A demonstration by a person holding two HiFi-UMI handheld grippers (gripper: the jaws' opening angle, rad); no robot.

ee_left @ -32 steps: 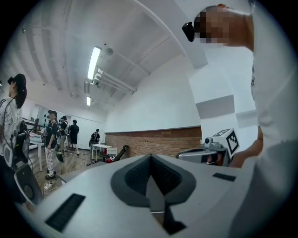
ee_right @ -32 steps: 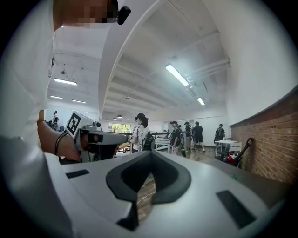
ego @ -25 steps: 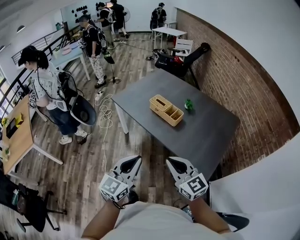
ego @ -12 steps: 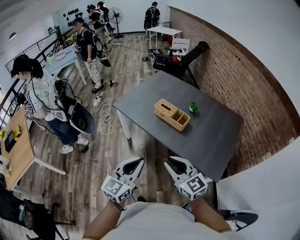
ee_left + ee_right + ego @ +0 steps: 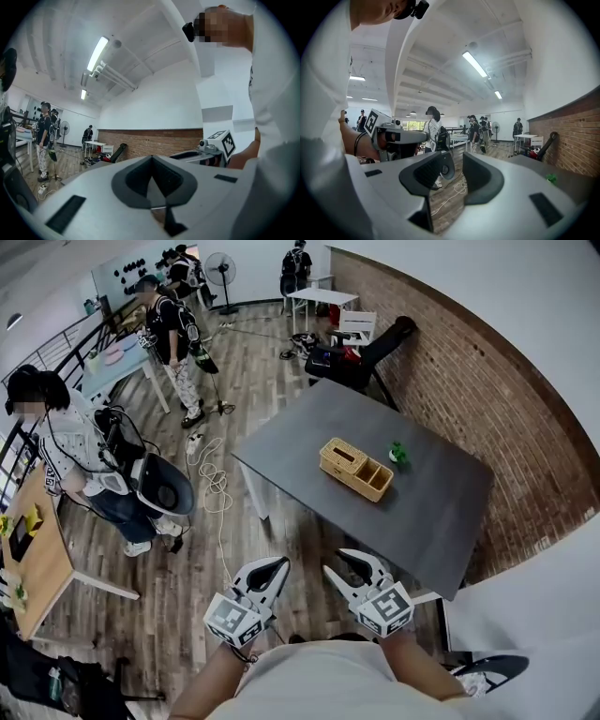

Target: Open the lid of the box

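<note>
A woven tan box [image 5: 356, 468] lies in the middle of the grey table [image 5: 441, 512], its lidded half toward the far left and two open compartments toward the right. Both grippers hang over the floor well short of the table, held close to the person's body. My left gripper [image 5: 266, 570] is shut, its jaws meeting with nothing between them [image 5: 152, 180]. My right gripper [image 5: 354, 568] has its jaws opening, a gap showing between them and nothing in it [image 5: 454, 176].
A small green object [image 5: 398, 453] sits on the table just beyond the box. A person with a backpack [image 5: 89, 460] stands at left beside a wooden desk [image 5: 37, 554]. A white cable [image 5: 214, 484] trails on the floor. The brick wall [image 5: 487, 399] runs along the right.
The right gripper's jaws have parted from shut. The view has moved nearer to the table, so the box now sits slightly lower and further right. The left gripper stays shut.
</note>
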